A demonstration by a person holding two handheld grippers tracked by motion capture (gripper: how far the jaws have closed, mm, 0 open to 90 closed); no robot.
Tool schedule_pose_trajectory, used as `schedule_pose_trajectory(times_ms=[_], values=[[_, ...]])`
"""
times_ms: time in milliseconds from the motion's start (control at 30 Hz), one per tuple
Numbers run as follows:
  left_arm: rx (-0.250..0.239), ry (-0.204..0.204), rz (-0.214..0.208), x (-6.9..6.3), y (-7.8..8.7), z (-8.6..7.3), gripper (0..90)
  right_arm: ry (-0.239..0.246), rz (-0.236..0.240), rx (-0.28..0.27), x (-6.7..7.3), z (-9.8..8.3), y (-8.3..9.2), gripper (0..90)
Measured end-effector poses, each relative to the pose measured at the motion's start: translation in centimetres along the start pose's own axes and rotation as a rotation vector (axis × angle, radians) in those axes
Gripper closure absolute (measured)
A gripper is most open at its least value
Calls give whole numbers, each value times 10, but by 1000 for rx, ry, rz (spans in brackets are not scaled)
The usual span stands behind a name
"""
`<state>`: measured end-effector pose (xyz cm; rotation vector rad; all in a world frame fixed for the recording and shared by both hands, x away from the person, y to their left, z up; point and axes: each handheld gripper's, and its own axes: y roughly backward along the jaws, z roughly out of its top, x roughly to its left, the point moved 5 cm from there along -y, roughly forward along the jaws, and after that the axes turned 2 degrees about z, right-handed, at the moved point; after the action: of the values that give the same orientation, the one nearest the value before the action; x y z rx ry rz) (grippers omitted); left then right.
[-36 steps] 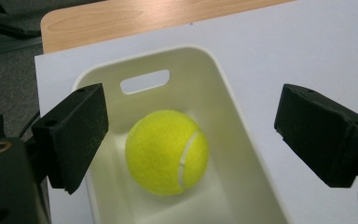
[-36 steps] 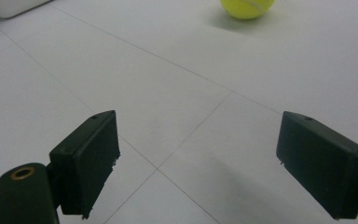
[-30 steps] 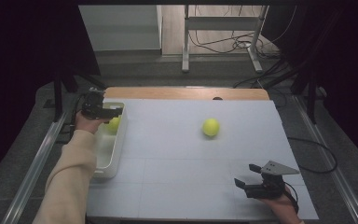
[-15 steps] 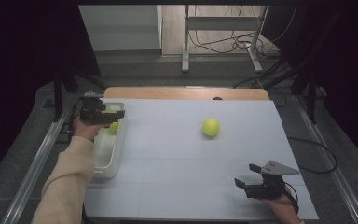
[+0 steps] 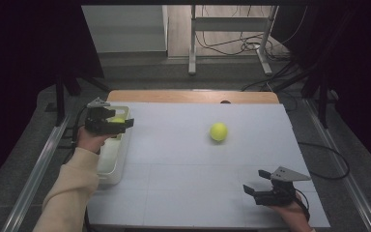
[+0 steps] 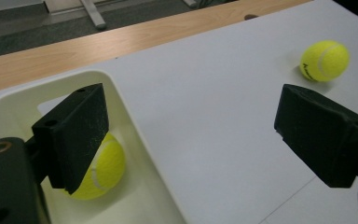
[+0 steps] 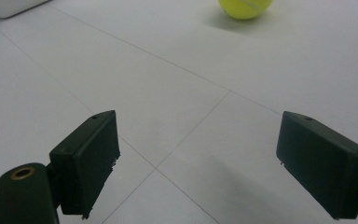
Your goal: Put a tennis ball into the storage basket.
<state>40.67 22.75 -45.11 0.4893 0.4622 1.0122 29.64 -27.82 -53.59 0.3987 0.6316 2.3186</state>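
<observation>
— How far along was the job of getting the tennis balls into the tub?

— About halfway, I'd judge. One ball [image 6: 95, 170] already lay inside the white tub [image 5: 118, 164], which sat along the left edge of the worktop [image 5: 183, 193]. The second ball [image 5: 218, 131] was out on the open surface, right of the middle and towards the far edge, well apart from the tub.

— What was the left gripper doing?

— The left gripper [image 5: 113, 123] hung over the far end of the tub with its jaws apart and nothing between them. In the left gripper view the ball in the tub sat below and behind one jaw, not pinched by it, so I'd call that ball delivered.

— And the right one?

— The right gripper [image 5: 261, 191] rested near the near right corner of the worktop, its jaws wide apart and empty. In the right gripper view the loose ball sat far ahead of it, at the top of the frame.

— So what was left?

— Picking up the second ball and carrying it across to the tub. Neither gripper was near it, so a full reach, a grasp and a carry were yet to come.
</observation>
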Motion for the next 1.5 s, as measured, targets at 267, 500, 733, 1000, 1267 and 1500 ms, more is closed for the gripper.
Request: schedule_pose_trajectory(times_ms=[267,500,733,1000,1267,1500], values=[[-29,1,-47,-11,4,-1,107,0,1,-2,0,0,0,133],[-55,-21,-79,-24,8,-4,106,0,2,-1,-1,0,0,132],[-84,-36,-122,-40,13,-4,106,-1,-1,-2,0,-1,1,132],[-100,-62,-168,-58,15,-7,105,0,-5,-1,0,-1,1,132],[-113,-64,-192,-69,13,-9,105,1,-5,-1,0,-1,1,133],[-115,-59,-209,-76,9,-10,105,1,-4,1,0,-1,1,133]])
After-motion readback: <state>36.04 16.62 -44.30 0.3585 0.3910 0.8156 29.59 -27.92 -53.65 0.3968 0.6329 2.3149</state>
